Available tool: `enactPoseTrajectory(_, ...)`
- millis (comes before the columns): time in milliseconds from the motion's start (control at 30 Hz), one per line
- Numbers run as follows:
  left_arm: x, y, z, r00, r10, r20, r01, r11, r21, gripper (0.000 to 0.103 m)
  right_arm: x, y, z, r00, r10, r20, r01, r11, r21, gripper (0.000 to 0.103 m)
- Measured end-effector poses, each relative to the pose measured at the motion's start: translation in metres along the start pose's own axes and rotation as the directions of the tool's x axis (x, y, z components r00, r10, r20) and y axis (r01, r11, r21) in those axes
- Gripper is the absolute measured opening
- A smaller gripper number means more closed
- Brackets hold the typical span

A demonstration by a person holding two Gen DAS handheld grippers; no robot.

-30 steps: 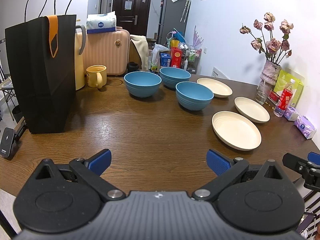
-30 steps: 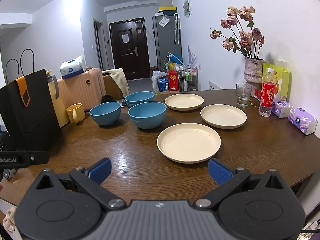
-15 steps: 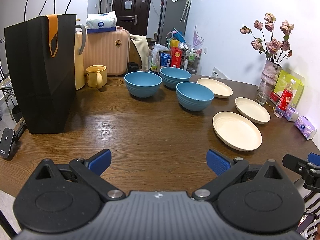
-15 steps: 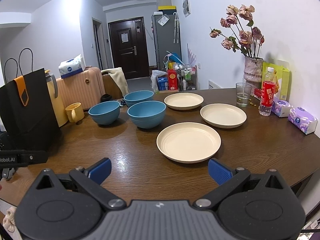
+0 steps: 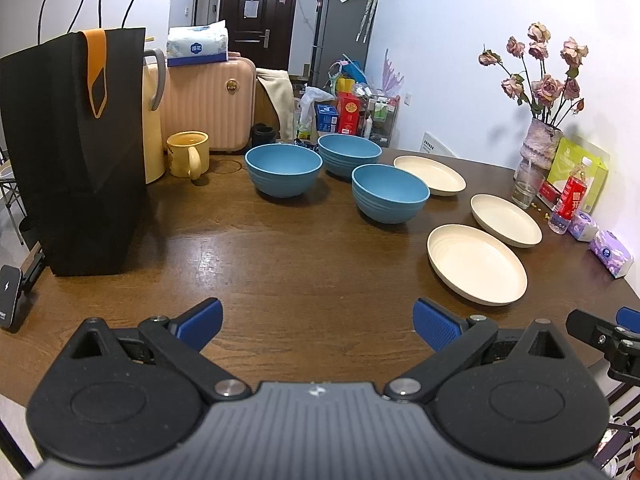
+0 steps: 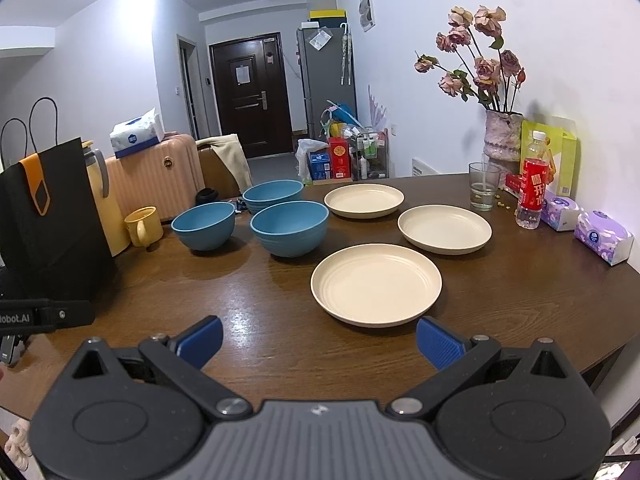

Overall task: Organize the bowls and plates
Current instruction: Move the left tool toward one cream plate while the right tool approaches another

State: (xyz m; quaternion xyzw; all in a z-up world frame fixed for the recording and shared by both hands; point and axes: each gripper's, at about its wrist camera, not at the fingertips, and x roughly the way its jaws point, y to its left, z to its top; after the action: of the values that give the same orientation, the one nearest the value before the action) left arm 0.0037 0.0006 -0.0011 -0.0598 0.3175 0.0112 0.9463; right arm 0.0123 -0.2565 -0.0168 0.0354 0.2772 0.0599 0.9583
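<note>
Three blue bowls stand apart mid-table: a left bowl [image 5: 283, 175] [image 6: 203, 225], a far bowl [image 5: 349, 155] [image 6: 273, 195] and a near bowl [image 5: 390, 199] [image 6: 289, 229]. Three cream plates lie singly to their right: a near plate [image 5: 476, 264] [image 6: 376, 284], a middle plate [image 5: 505, 220] [image 6: 444, 229] and a far plate [image 5: 429, 169] [image 6: 363, 200]. My left gripper [image 5: 318, 324] is open over bare wood near the front edge. My right gripper [image 6: 318, 338] is open too, just short of the near plate. Neither holds anything.
A black paper bag [image 5: 76, 152], a yellow jug and a yellow mug [image 5: 188, 154] stand at the left. A flower vase [image 6: 502, 140], glass [image 6: 483, 186], red-labelled bottle [image 6: 532, 190] and tissue packs [image 6: 603, 236] line the right wall side. The table's [image 6: 520, 300] rounded edge curves at the right.
Both views have shifted only slightly; the right gripper has crept a little toward the near plate. Both grippers stay open and the dishes have not moved.
</note>
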Motion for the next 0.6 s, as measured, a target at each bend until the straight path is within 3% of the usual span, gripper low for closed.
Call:
enactPoseTrajectory(400,0.039,0.017,0.028,1.000,-0.025,-0.016,0.025,0.999,0.020,0.103,0.024,0.018,0.010,0.999,-0.031,-0.014,0.032,0.999,0.024,0.103)
enactPoseTrajectory(600,0.057,0.024,0.035,0.997,-0.060,-0.055,0.062,0.997,0.034,0.103,0.036,0.025,0.015,0.994,-0.098,-0.051,0.100,0.994,0.041,0.103)
